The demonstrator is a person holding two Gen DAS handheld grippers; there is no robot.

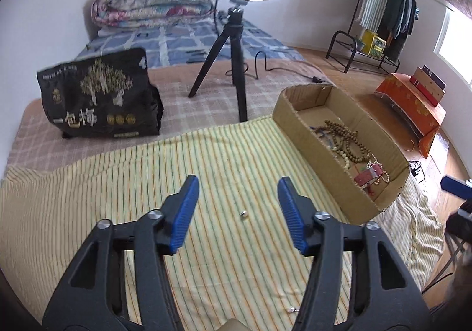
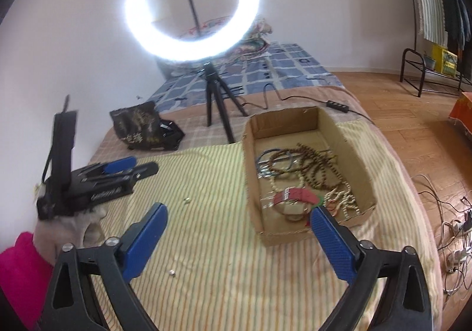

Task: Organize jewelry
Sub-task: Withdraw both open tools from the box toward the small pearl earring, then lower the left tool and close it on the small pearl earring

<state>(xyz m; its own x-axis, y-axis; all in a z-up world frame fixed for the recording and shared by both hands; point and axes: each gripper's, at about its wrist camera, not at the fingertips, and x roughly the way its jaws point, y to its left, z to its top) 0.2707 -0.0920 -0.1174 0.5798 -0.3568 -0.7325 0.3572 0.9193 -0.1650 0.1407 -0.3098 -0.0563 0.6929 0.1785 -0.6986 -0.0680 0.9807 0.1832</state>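
A bed covered by a yellow cloth with thin green and orange stripes (image 1: 97,183) fills both views. The landmark on it is a long, shallow, open-topped brown cardboard box (image 2: 250,177), lying on the striped cloth.

Behind the box, on the checked blanket, a glowing white ring light (image 2: 193,3) stands on a small black tripod (image 2: 218,103). Left of the box, beside the tripod, sits a black bag printed with a gold tree and pale characters (image 1: 100,94). Far behind the box a folded floral quilt (image 1: 153,0) lies at the wall end of the bed.

Left of the box, in the right wrist view, the left gripper (image 2: 129,167) with black arms and blue pads hangs over the striped cloth, and a bright pink sleeve (image 2: 20,269) shows at the lower left edge. From its own camera the left gripper (image 1: 237,183) has its jaws apart with nothing between the pads. The right gripper (image 2: 237,211) is spread wide and empty, its right pad in front of the box's near corner.

Inside the box lie the jewelry: long strands of brown wooden beads (image 2: 318,162), a cream bead strand (image 2: 345,198), a red strap (image 2: 295,195) toward the near end, and thin blue cords (image 2: 265,156).

Outside the box, to its left on the cloth, a small silvery bead (image 1: 243,213) lies just ahead of the left gripper, and another small pale piece (image 1: 292,309) lies nearer, beside its right arm.
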